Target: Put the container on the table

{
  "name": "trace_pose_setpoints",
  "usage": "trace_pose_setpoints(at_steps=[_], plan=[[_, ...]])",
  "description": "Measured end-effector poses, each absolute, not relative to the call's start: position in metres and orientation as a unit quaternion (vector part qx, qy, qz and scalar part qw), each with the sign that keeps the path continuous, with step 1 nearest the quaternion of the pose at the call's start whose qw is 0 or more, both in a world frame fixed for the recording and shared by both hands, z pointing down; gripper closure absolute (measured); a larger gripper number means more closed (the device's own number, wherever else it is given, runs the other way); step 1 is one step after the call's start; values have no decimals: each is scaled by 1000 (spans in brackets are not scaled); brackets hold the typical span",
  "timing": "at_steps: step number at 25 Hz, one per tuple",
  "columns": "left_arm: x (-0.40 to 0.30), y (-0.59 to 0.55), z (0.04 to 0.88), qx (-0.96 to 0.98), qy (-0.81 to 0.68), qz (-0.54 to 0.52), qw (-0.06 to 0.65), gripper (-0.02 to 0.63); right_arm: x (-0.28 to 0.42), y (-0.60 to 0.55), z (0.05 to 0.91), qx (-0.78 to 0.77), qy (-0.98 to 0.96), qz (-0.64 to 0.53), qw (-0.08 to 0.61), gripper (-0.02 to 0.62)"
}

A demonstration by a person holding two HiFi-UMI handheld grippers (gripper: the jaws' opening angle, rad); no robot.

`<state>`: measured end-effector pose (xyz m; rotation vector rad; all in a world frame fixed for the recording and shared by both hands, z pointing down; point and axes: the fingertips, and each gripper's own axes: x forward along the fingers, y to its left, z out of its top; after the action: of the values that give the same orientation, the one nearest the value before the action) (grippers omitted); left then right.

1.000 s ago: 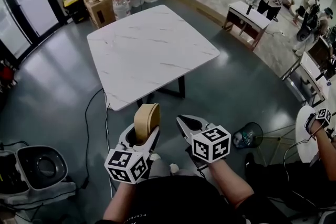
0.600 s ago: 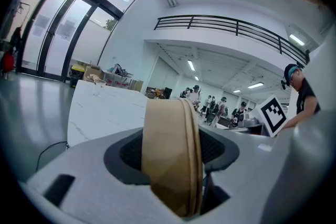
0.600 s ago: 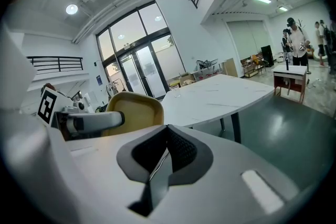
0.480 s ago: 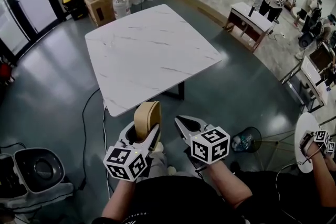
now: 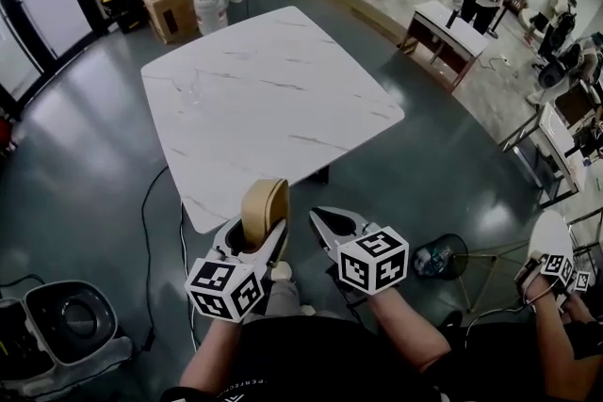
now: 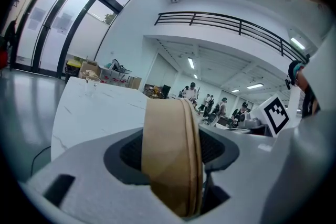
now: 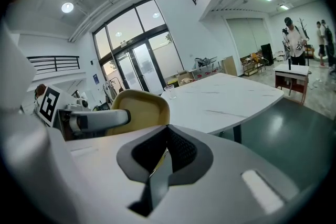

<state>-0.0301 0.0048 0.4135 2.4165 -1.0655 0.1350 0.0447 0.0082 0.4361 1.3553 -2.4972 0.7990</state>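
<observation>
Both forearms are extended from the lower edge of the frame, side by side at lower centre. The left gripper [image 5: 256,235] is clamped on an upright tan container [image 5: 264,205]. The right gripper [image 5: 325,221] is held with its jaws pressed together, nothing between them.

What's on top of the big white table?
A small clear glass stands on the table. In the head view the tan container in the left gripper covers a bit of its near edge.

Head view steeply down; all 3 views share table [image 5: 273,99].
</observation>
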Motion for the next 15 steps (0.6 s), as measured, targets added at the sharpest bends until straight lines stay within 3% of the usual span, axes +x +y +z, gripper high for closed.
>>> trace_pose_setpoints(at_steps=[15], plan=[[-39,-91,422,891,-369,59,259,353,31,-85,445,470,-830,285,98,597]])
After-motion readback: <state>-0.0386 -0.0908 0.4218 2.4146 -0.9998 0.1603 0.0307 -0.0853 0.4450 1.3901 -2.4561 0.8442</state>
